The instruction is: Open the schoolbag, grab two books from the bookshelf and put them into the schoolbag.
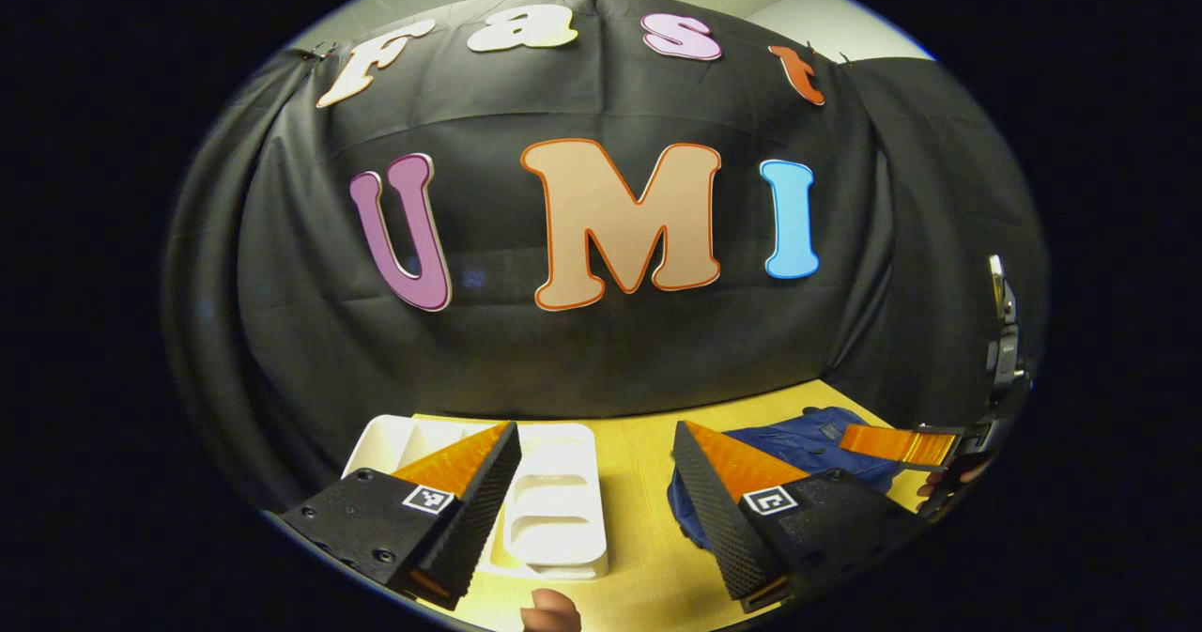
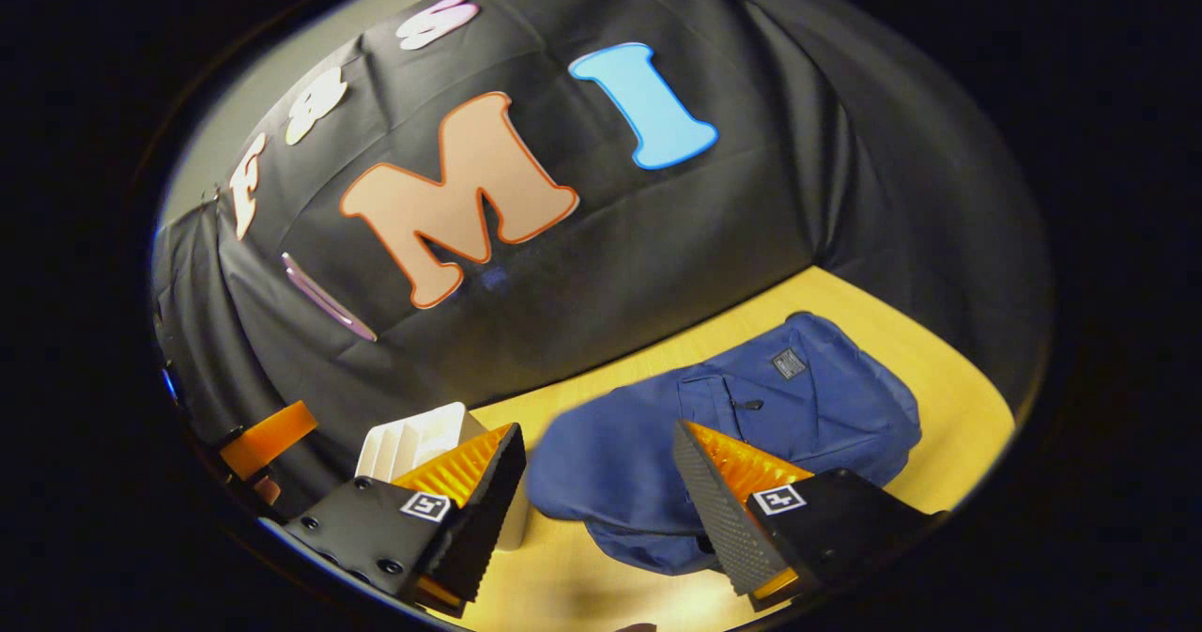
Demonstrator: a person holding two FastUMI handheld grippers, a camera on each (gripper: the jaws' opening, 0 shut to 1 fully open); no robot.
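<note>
The blue schoolbag (image 2: 779,397) lies flat on the yellow table (image 2: 948,378), front pocket and a small label facing up. My right gripper (image 2: 597,430) hovers open just above its near end, nothing between the fingers. A white bookshelf (image 1: 556,500) with divided slots rests on the table in the left gripper view; the slots I can see look bare. My left gripper (image 1: 594,433) hangs open over its right part, holding nothing. The schoolbag (image 1: 812,437) shows to its right, and the bookshelf (image 2: 413,439) sits left of the bag in the right gripper view.
A finger of the right gripper (image 1: 897,444) and the hand holding it reach in at the far right, over the bag. The left gripper's finger (image 2: 272,437) shows at the far left. A thumb (image 1: 549,611) is at the bottom edge. Black cloth walls close the table's back and sides.
</note>
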